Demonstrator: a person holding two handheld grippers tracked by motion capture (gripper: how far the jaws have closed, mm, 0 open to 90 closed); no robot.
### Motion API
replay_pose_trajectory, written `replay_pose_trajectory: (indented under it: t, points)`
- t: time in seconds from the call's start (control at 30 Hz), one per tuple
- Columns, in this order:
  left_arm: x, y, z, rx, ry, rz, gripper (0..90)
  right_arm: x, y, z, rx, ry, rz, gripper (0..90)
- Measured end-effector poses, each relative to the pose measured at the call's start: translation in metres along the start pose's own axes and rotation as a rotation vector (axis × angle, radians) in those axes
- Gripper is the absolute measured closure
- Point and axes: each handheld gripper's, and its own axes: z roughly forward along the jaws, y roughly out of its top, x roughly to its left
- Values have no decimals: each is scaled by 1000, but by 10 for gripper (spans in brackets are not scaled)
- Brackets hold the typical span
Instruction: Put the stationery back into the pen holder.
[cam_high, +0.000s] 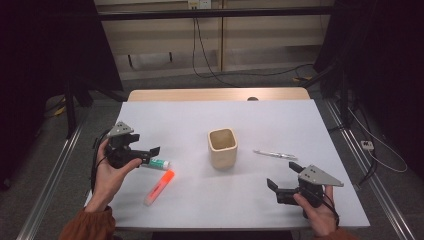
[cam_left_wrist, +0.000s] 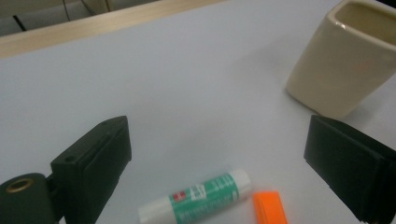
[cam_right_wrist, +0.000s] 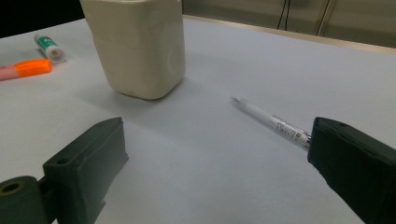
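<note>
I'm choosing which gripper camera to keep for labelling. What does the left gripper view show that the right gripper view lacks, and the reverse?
Left gripper view alone: the green-and-white glue stick lying close between its open black jaws, and the cream square cup's open rim.
Right gripper view alone: the slim white pen lying beside its open jaws, its far end hidden behind one jaw.
Both: the cup, the glue stick, the orange highlighter, the white tabletop and its wooden far edge.

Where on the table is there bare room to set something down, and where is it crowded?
Bare: the far strip of the table behind the cup, and the near middle between the highlighter and the right gripper. Crowded: around the left gripper, over the glue stick; a pen lies right of the cup.
</note>
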Motion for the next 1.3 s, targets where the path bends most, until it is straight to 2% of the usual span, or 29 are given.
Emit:
replay_pose_trajectory:
  t: [0.07, 0.13, 0.2, 0.27, 0.4, 0.5, 0.63, 0.73, 0.87, 1.03, 1.07, 1.2, 1.3]
  points:
    - [-5, -6, -3, -4, 2, -10, 77, 0, 0, 0, 3, -1, -3, 42]
    - [-10, -12, -5, -4, 21, -8, 84, 0, 0, 1, 4, -2, -6, 42]
    - [-15, -17, -4, 4, 11, -12, 84, 1, 0, 1, 3, -2, -12, 46]
    - [-20, -23, -2, 20, -5, 1, 104, 1, 0, 1, 3, 0, -13, 46]
    - [-27, -34, 1, 47, 0, -2, 113, 0, 0, 0, 4, 0, -8, 44]
    - [-31, -41, 0, 59, 18, -15, 112, 1, 0, 0, 5, 1, -5, 44]
    - [-33, -50, 3, 95, 6, -29, 134, 1, 0, 0, 2, 4, -11, 44]
    - [-33, -55, 5, 120, 20, -41, 139, 1, 0, 0, 2, 5, -13, 44]
    - [-35, -56, 8, 172, 12, -49, 162, 1, 0, 0, 5, 5, -12, 44]
    - [-40, -53, 13, 245, 16, -38, 194, 1, 0, 0, 5, 4, -13, 44]
    - [-40, -53, 15, 254, 28, -43, 214, 1, 0, 0, 5, 4, -14, 44]
    - [-41, -51, 22, 308, 12, -36, 215, 1, 0, 1, 6, 3, -13, 44]
    - [-43, -50, 27, 328, 11, -43, 216, 1, 0, 1, 8, 4, -14, 44]
